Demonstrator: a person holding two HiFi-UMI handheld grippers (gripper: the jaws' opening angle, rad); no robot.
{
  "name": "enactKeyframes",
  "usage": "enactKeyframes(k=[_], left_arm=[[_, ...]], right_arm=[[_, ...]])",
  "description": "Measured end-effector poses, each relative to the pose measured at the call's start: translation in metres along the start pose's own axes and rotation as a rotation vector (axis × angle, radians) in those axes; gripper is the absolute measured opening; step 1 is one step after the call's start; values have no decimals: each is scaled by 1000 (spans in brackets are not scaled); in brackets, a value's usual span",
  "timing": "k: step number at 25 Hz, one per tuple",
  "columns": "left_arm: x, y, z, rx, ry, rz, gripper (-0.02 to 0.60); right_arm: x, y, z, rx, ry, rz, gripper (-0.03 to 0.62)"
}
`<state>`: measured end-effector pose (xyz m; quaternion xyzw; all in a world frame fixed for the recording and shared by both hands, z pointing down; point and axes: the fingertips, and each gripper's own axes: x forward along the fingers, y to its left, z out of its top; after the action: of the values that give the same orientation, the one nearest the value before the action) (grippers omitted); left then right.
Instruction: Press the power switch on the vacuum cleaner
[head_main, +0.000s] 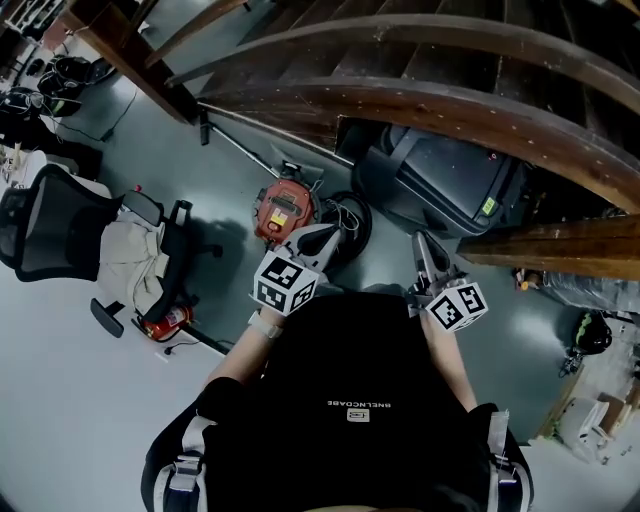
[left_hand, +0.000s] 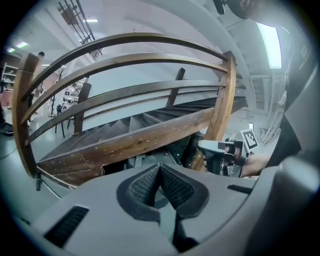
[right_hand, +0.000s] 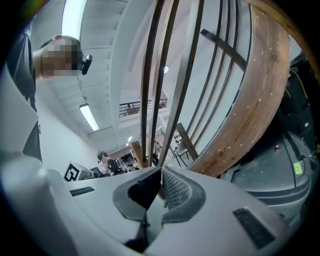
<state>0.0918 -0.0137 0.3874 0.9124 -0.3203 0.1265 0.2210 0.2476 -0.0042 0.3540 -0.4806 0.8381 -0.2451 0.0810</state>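
On the grey floor (head_main: 70, 400) at the foot of the wooden staircase (head_main: 450, 110) sits the vacuum cleaner (head_main: 284, 209). It has a squat red-orange body with a pale panel on top, a black hose (head_main: 350, 225) curled at its right and a thin wand (head_main: 245, 148) running away up-left. The left gripper (head_main: 322, 234) hangs just beside it and the right gripper (head_main: 422, 242) is further right. Both have their jaws pressed together at the tips, holding nothing.

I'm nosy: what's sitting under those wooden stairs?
A big dark case with a small green sticker. The beams cover its far end, so the rest is hidden.
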Motion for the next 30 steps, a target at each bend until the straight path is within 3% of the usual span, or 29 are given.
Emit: enactKeyframes(k=[7,13,23,30], left_arm=[[-12,31,-3,-49,-4,63,14],[-7,49,-4,-102,-20,169,14],[-24,73,-1,-234,-80,373,14],[-47,82,-24,-333,-112,550,15]], right_arm=[[36,7,1,-13,46,53,29],[67,-14,4,-19,121,132,29],[140,-4,-3,-84,327,342,29],[193,17,-34,-162,479,531,29]])
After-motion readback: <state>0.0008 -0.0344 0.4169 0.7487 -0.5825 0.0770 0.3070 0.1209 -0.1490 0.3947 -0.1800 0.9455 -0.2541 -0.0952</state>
